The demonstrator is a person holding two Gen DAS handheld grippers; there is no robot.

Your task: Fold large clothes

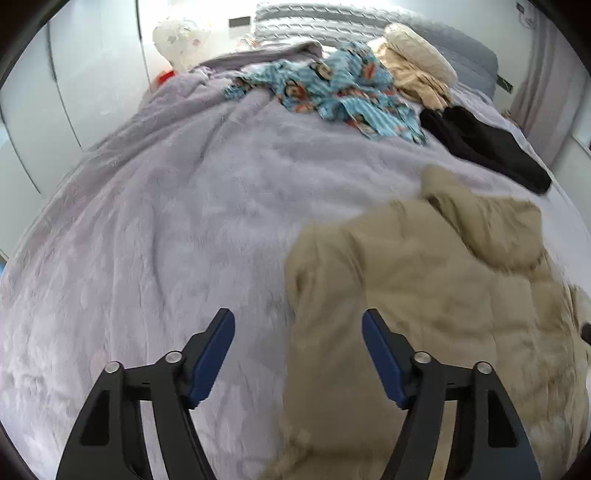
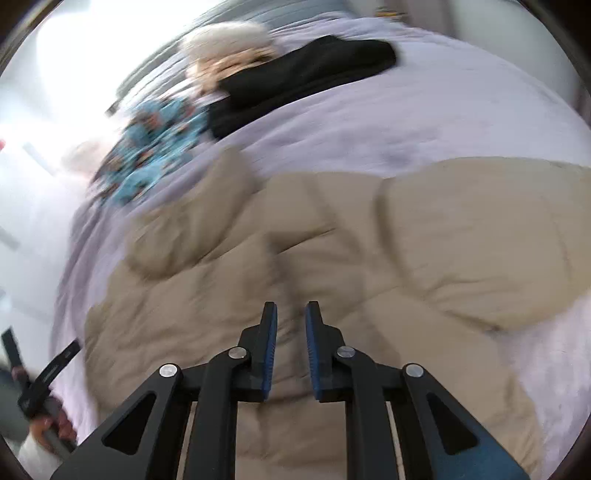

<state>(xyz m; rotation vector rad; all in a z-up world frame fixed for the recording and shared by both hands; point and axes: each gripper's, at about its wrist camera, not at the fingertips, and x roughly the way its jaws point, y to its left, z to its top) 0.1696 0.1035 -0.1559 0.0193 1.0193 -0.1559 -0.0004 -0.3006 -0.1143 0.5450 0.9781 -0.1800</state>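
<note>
A beige quilted puffer coat point(image 1: 436, 295) lies spread on the lilac bedspread point(image 1: 166, 221) at the near right. My left gripper point(image 1: 298, 321) is open wide and empty, held above the coat's left edge. In the right wrist view the coat point(image 2: 332, 240) fills the middle, with one sleeve point(image 2: 480, 236) folded across it. My right gripper point(image 2: 291, 314) hovers over the coat's middle with its jaws a narrow gap apart and nothing between them. The left gripper's handle and the hand on it point(image 2: 40, 398) show at the lower left.
Further up the bed lie a blue patterned garment point(image 1: 332, 88), a black garment point(image 1: 487, 147), a cream garment point(image 1: 417, 74) and grey pillows point(image 1: 325, 22). White wardrobe doors point(image 1: 55, 92) stand to the left. The bed's right edge point(image 1: 569, 199) is near the coat.
</note>
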